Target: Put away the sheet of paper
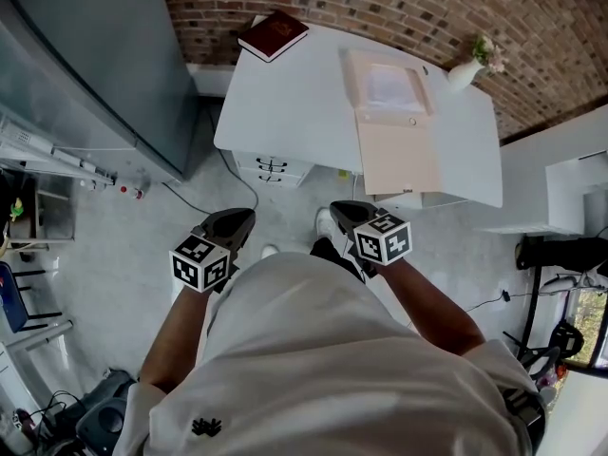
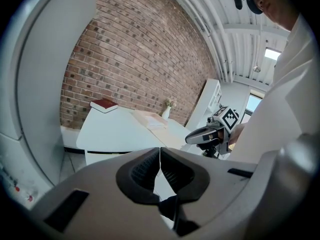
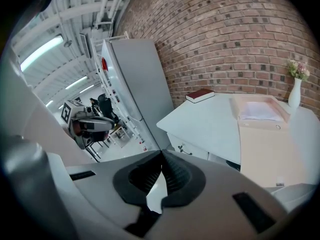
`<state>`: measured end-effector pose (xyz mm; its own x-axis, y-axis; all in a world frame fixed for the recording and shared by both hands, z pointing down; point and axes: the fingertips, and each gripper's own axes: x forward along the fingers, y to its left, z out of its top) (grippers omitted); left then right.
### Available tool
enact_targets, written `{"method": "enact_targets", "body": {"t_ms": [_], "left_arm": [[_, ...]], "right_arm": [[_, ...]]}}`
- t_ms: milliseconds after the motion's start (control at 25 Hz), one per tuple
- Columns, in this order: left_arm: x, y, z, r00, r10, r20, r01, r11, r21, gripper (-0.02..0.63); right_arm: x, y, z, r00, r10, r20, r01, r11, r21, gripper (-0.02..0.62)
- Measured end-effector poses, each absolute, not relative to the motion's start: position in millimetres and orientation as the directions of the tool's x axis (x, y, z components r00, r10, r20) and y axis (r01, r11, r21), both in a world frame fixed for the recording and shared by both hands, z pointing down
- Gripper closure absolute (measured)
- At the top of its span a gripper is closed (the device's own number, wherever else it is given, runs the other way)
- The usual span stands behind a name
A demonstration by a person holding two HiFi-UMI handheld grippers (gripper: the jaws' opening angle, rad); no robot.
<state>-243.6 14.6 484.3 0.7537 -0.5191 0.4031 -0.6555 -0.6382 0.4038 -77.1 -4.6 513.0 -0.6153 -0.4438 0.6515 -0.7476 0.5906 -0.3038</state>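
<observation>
The sheet of paper lies inside an open beige box folder on the white table; it is also in the right gripper view as the paper in the folder. Both grippers hang close to my body, well short of the table's near edge. My left gripper is shut with nothing between its tips. My right gripper is shut and empty too. Each gripper view catches the other tool: the right gripper and the left gripper.
A red book lies at the table's far left corner. A white vase with flowers stands at the far right by the brick wall. A drawer unit sits under the table. A tall grey cabinet stands at left, white furniture at right.
</observation>
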Motion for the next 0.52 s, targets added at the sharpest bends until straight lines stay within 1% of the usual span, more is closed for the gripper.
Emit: {"method": "enact_targets", "body": {"t_ms": [520], "left_arm": [[-262, 7, 500, 0.723, -0.542, 0.429, -0.691, -0.592, 0.416, 0.581]], "right_arm": [[-83, -29, 523, -0.608, -0.434, 0.665, -0.743, 0.607, -0.283, 0.568]]}}
